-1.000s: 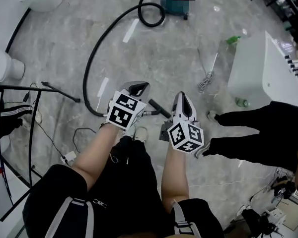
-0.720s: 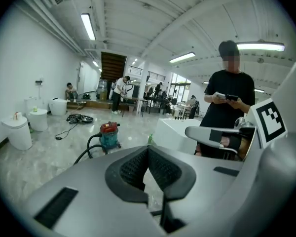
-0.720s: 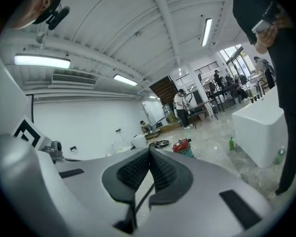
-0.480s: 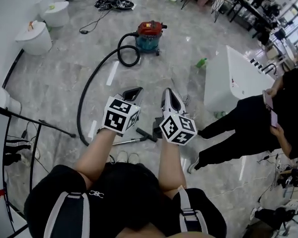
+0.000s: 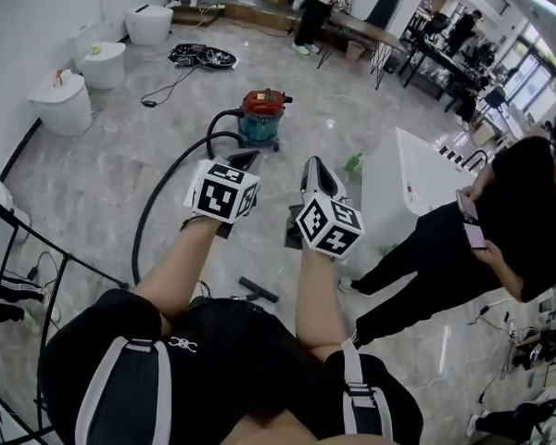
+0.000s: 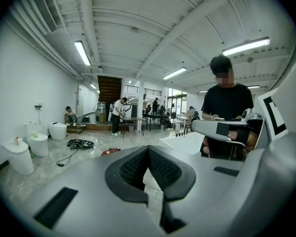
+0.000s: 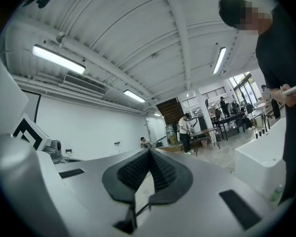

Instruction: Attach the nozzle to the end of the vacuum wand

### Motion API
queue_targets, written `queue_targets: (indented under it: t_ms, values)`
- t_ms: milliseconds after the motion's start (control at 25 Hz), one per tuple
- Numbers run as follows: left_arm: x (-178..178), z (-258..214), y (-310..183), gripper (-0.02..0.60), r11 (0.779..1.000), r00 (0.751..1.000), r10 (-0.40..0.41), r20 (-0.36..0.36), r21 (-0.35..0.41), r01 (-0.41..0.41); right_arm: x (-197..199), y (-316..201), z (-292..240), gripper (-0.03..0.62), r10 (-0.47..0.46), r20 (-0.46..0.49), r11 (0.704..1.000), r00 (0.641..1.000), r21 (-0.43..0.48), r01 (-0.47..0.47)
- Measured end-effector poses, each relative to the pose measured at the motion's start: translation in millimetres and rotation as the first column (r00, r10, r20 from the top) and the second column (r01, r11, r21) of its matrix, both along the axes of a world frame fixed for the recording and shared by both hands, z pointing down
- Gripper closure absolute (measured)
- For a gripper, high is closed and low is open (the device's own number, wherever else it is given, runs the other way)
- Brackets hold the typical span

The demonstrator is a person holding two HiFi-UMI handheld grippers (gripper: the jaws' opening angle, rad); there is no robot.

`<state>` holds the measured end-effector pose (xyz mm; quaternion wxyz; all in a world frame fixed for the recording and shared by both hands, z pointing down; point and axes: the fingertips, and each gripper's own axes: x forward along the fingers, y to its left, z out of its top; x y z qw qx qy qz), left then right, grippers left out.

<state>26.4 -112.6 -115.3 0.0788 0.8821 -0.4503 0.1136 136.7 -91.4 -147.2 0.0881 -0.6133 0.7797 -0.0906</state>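
Note:
Both grippers are held up at chest height, side by side, with nothing in them. My left gripper [image 5: 244,161] [image 6: 148,150] has its pads closed together, and so has my right gripper [image 5: 312,166] [image 7: 149,155]. Far below, a short dark bar [image 5: 258,289] lies on the floor by my legs; I cannot tell whether it is the nozzle or the wand's end. The red and teal vacuum [image 5: 262,113] [image 6: 110,151] stands ahead, and its black hose [image 5: 154,202] curves back left across the floor toward my legs.
A white tub-like block [image 5: 400,180] stands right, with a green bottle [image 5: 353,162] beside it. A person in black [image 5: 500,221] [image 6: 229,107] stands close on the right. White toilets [image 5: 60,100] line the left wall. Black stand legs [image 5: 28,239] lie at left.
Both grippers have risen from near the floor to chest height, still shut. My view has lifted from the floor to the room. The wand parts stayed on the floor.

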Motion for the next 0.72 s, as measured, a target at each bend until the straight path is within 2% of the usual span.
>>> queue_targets:
  t_ms: [200,440,720]
  values:
    - [0.4,-5.3,-2.5,0.572,1.000,1.000,-0.010,0.006,0.012,0.010,5.4,-6.4,-2.3,0.579,-0.013,0.030,1.000,0.999,0.011,0.013]
    - [-3.6,-5.1,-4.4,0.572,1.000,1.000,0.009,0.000,0.005,-0.009,-16.8,-18.6,6.4,0.579,-0.119,0.092,0.993,0.989,-0.016,0.121]
    - [-8.4,0.8,-3.3,0.572,1.000,1.000,-0.001,0.018,-0.004,0.001,-13.3,-17.4,13.0,0.579,-0.104,0.099,0.993,0.990,-0.036,0.109]
